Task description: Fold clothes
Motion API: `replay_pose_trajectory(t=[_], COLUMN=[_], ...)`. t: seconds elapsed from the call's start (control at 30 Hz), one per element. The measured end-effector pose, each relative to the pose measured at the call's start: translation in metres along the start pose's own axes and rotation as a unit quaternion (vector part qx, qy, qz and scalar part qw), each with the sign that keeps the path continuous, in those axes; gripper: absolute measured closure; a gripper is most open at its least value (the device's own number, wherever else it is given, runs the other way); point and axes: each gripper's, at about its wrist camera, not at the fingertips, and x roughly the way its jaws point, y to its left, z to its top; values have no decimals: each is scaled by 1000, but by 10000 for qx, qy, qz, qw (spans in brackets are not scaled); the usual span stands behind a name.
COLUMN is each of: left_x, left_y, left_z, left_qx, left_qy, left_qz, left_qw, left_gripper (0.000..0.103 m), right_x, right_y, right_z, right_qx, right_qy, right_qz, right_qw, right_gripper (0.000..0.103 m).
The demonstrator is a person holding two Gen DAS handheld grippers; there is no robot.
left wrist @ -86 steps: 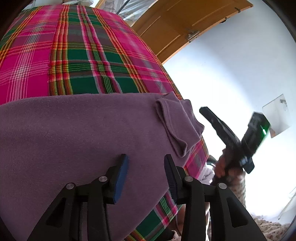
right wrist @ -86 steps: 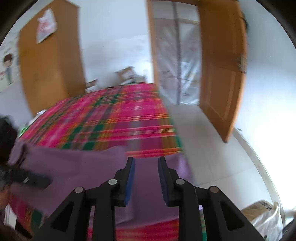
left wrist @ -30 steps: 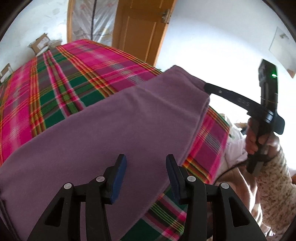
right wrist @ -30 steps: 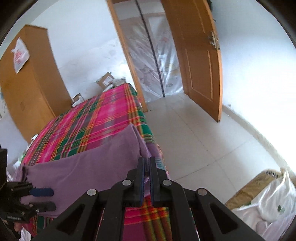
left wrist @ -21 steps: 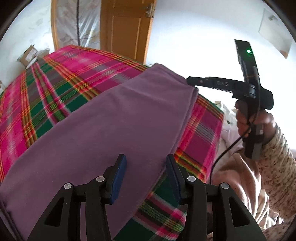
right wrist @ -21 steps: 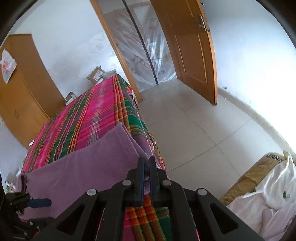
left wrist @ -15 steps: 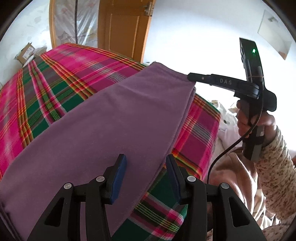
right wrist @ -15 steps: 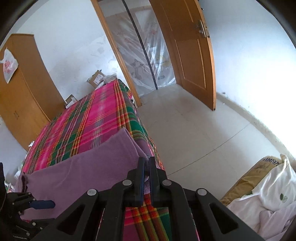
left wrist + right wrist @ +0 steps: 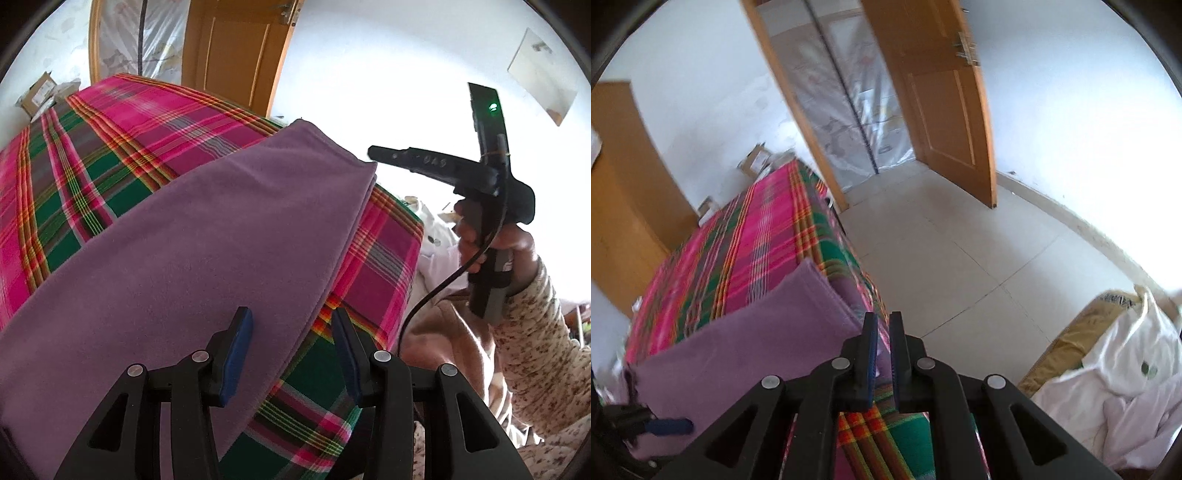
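Observation:
A purple garment (image 9: pixel 203 240) lies folded flat across the plaid bed cover (image 9: pixel 92 147). My left gripper (image 9: pixel 291 350) hangs open over the garment's near edge, which runs between its blue pads (image 9: pixel 236 347) without touching them. In the left wrist view, my right gripper (image 9: pixel 373 152) sits just off the garment's far corner. In its own view, the right gripper (image 9: pixel 882 332) has its jaws opening a narrow slit with no cloth pinched, and the garment (image 9: pixel 757 339) lies just left of them. The left gripper (image 9: pixel 646 419) shows at the lower left there.
The bed cover (image 9: pixel 757 229) ends at a tiled floor (image 9: pixel 960 258). Beyond stand an open wooden door (image 9: pixel 942 110), a plastic-sheeted doorway (image 9: pixel 857 110) and a wardrobe (image 9: pixel 620 203). White bags (image 9: pixel 1126 369) lie on the right. A hand (image 9: pixel 495 240) holds the right gripper.
The right gripper's pads, pressed on the garment's corner before, now stand slightly apart. The corner has dropped flat onto the bed. The left gripper stays open over the near edge.

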Motion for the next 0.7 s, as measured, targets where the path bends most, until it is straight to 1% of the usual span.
replay_pose_trajectory(t=[0.03, 0.07, 0.1, 0.13, 0.23, 0.27, 0.37, 0.43, 0.5, 0.6, 0.67, 0.7], left_x=[0, -1, -1, -2, -2, -2, 1, 0, 2, 5, 5, 7], left_y=[1, 3, 7, 12, 24, 27, 35, 37, 40, 48, 49, 48], left_z=[2, 5, 8, 11, 21, 24, 29, 34, 40, 50, 57, 61], left_qx=[-3, -38, -104, -185, -446, -522, -735, -822, -853, -1072, -1056, -999], left_qy=[-7, -14, -30, -57, -120, -153, -262, -334, -410, -400, -468, -445], left_qz=[15, 32, 46, 57, 129, 141, 126, 118, 140, 196, 34, -23], left_qw=[10000, 10000, 9999, 9998, 9988, 9984, 9969, 9960, 9954, 9932, 9933, 9940], left_gripper=[57, 57, 57, 57, 57, 57, 57, 57, 57, 57, 57, 57], right_x=[-4, -8, -9, -10, -6, -3, 9, 8, 0, -11, -15, -14], right_y=[0, 6, 15, 23, 50, 57, 66, 66, 64, 53, 44, 39], right_z=[0, -3, -5, -8, -18, -22, -33, -37, -35, -27, -23, -23], right_qx=[4, -128, -321, -513, -1056, -1198, -1328, -1401, -1341, -1021, -735, -596], right_qy=[-71, -137, -156, -175, -132, -94, 127, 135, 121, 24, 6, 29], right_qz=[12, 51, 122, 194, 218, 167, -132, -222, -271, -178, -124, -115], right_qw=[10000, 9998, 9993, 9983, 9941, 9926, 9910, 9898, 9905, 9946, 9972, 9982], right_gripper=[91, 83, 80, 75, 72, 72, 72, 72, 72, 70, 62, 60])
